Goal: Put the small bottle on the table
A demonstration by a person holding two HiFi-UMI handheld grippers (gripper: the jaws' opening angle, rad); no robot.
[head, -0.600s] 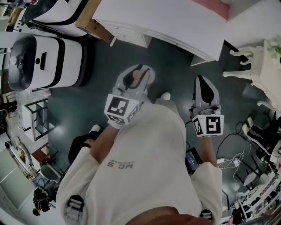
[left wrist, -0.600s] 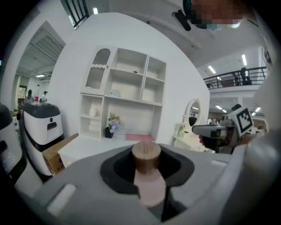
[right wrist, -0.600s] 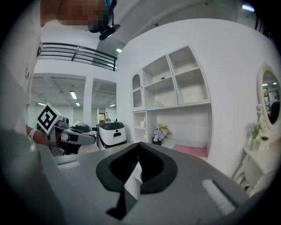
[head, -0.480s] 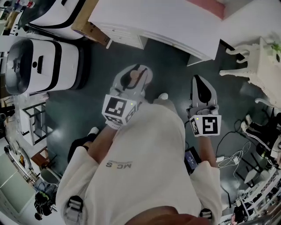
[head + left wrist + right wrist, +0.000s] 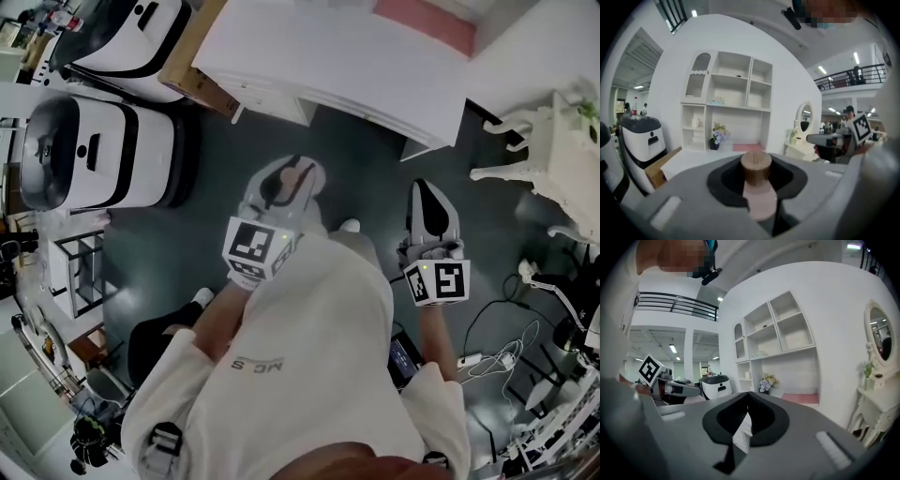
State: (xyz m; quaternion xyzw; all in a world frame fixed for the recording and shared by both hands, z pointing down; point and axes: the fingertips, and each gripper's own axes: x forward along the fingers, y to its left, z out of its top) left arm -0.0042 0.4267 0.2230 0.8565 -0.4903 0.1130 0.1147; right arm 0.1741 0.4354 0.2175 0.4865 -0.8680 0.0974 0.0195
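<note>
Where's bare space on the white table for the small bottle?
White table: near and middle top is bare, between the brown box beside its left edge and the pink mat at the far right. Crowded only at the far end: flowers by the shelves.

a dark grey floor [image 5: 356,159] fills the middle of the head view. at its left stand two white machines with black trim, one [image 5: 94,155] nearer and one [image 5: 131,33] behind it, with a brown box [image 5: 192,70] just beside the farther one. an ornate white dressing table [image 5: 553,141] with an oval mirror [image 5: 881,336] stands at the right, and loose cables [image 5: 506,347] lie on the floor near it. a white shelf unit [image 5: 726,101] holds a pot of flowers [image 5: 717,136] in a lower bay.
</note>
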